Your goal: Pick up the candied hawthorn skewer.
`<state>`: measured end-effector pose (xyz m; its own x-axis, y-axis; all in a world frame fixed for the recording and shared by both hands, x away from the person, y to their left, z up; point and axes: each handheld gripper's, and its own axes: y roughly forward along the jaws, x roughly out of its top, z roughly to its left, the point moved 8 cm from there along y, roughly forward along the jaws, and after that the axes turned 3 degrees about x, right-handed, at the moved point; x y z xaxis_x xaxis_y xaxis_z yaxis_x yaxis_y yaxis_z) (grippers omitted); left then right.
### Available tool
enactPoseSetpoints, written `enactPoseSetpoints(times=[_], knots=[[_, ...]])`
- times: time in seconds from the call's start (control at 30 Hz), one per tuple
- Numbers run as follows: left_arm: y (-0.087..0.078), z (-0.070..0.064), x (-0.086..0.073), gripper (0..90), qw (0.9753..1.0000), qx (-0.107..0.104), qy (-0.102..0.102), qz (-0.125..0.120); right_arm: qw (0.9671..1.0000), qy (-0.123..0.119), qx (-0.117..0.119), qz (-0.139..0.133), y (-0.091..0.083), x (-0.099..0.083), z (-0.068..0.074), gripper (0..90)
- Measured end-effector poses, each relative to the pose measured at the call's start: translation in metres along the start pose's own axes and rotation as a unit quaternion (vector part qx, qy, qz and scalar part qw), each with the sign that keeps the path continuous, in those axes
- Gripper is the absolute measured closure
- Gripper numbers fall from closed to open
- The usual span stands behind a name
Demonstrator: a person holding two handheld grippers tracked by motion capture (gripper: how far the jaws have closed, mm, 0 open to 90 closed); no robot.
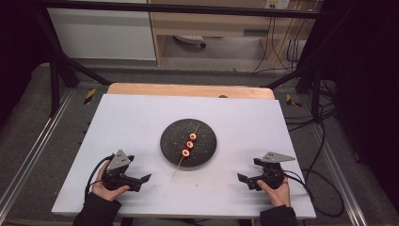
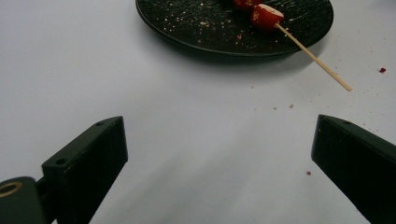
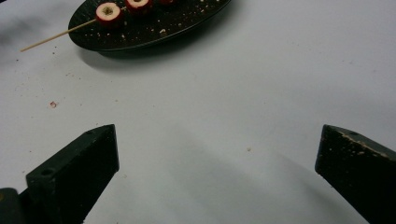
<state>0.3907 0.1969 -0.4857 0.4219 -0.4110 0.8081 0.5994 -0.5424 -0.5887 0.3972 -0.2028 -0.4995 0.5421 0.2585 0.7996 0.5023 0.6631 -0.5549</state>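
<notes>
At the table's (image 1: 141, 113) middle, the skewer (image 1: 187, 147) lies across the black plate (image 1: 170, 141), between and beyond the left gripper (image 1: 145, 179) and right gripper (image 1: 243, 178), both released, empty, near the front edge.

White table (image 1: 141, 122) bears black plate (image 1: 169, 141), perhaps crumbs.

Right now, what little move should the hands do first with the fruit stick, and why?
Probably bring the left gripper forward toward the bare end of the skewer that pokes over the rim of the black plate. Both grippers rest open on the white table, away from the plate, holding nothing. The right gripper is a bit farther from that end.
</notes>
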Motion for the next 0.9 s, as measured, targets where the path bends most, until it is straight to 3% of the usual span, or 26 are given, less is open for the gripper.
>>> enactPoseSetpoints(times=[0.53, 0.9], knots=[[0.015, -0.021, 0.021, 6.9, 0.9996, 0.003, -0.021, 0.02, 1.0, -0.002, -0.008, 0.002, 0.0, 0.0, -0.002, 0.6], [0.037, -0.041, 0.052, 15.9, 0.9989, 0.007, -0.025, 0.04, 0.9999, -0.005, -0.011, 0.007, 0.0, -0.001, -0.003, 0.6]])
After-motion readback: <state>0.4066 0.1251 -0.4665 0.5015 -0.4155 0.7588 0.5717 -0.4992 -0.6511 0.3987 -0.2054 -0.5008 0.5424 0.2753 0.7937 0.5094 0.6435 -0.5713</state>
